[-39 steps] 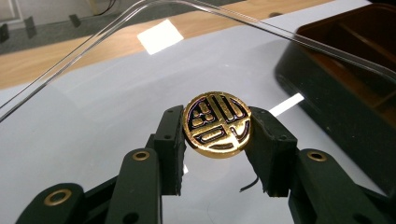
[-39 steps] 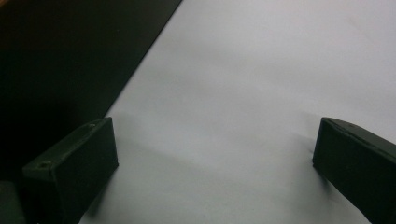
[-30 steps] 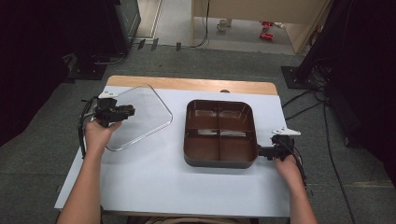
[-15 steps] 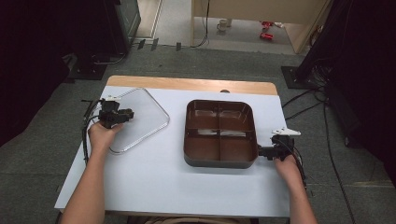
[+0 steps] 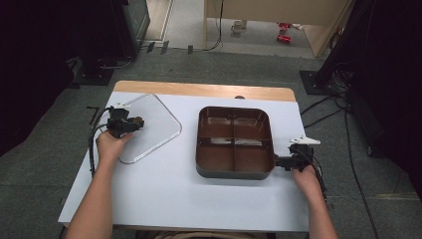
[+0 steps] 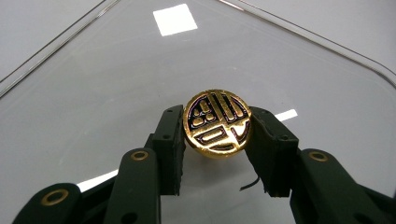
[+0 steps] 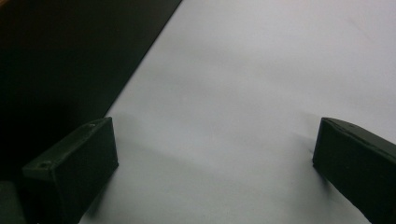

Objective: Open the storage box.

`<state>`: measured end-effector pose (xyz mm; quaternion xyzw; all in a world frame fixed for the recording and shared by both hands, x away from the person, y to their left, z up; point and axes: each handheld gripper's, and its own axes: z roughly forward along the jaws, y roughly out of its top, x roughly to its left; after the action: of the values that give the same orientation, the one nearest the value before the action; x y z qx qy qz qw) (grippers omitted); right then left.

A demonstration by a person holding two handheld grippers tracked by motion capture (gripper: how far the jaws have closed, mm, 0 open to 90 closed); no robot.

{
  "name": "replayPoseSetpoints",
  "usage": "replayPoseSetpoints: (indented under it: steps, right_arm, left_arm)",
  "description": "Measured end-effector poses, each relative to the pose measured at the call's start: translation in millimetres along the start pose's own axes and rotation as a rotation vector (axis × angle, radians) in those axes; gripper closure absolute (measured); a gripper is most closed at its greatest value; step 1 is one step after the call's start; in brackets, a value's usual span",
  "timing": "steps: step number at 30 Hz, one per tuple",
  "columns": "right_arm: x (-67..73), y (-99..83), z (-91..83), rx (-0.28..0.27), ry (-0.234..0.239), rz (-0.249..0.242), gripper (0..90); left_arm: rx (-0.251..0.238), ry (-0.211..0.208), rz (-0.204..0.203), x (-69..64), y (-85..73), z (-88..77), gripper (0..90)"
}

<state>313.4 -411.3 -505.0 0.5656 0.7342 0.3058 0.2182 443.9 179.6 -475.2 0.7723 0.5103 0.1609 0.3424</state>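
The left gripper (image 6: 217,140) clamps the round gold knob (image 6: 217,122) of the clear glass lid (image 5: 149,127) — knob squarely between both pads, lid lying on the white table (image 5: 164,194) at nine o'clock of the brown four-compartment tray (image 5: 234,142). The right gripper (image 7: 215,168) stands spread wide at the tray's four o'clock corner, gripping nothing.

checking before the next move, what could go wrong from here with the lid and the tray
The left gripper holds the clear lid only by its small gold knob, so the lid could swing or slip if lifted fast. The lid's far corner sits near the white table's back edge. The right gripper, open at the brown tray's corner, could nudge it.
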Motion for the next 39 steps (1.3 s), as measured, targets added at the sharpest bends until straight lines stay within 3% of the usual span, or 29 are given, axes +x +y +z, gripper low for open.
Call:
replayPoseSetpoints:
  steps: [6, 9, 13, 22, 23, 27, 31, 39]
  right_arm:
    - [0.0, 0.0, 0.0, 0.0, 0.0, 0.0, 0.0]
    - [0.0, 0.0, 0.0, 0.0, 0.0, 0.0, 0.0]
    - [0.0, 0.0, 0.0, 0.0, 0.0, 0.0, 0.0]
    - [0.0, 0.0, 0.0, 0.0, 0.0, 0.0, 0.0]
    - [0.0, 0.0, 0.0, 0.0, 0.0, 0.0, 0.0]
    - [0.1, 0.0, 0.0, -0.001, 0.0, 0.0, 0.0]
    - [0.1, -0.1, 0.0, -0.001, 0.0, 0.0, 0.0]
    - [0.0, 0.0, 0.0, -0.001, -0.001, 0.0, 0.0]
  left_arm:
    - [0.019, 0.002, 0.015, -1.8, 1.6, -2.2, 44.5]
    - [0.006, -0.009, -0.007, -0.1, 2.6, -6.7, 41.4]
    - [-0.011, -0.032, -0.039, 2.5, 4.5, -14.4, 40.0]
    - [-0.035, -0.074, -0.02, -5.2, 13.4, -34.9, 36.6]
    - [-0.04, -0.099, -0.025, -7.7, 16.0, -38.8, 36.5]
    - [-0.051, -0.122, -0.015, -14.7, 18.7, -44.4, 37.0]
    - [-0.063, -0.129, 0.022, -24.3, 20.9, -50.4, 35.8]
    - [-0.08, -0.143, 0.048, -46.8, 21.8, -61.7, 32.2]
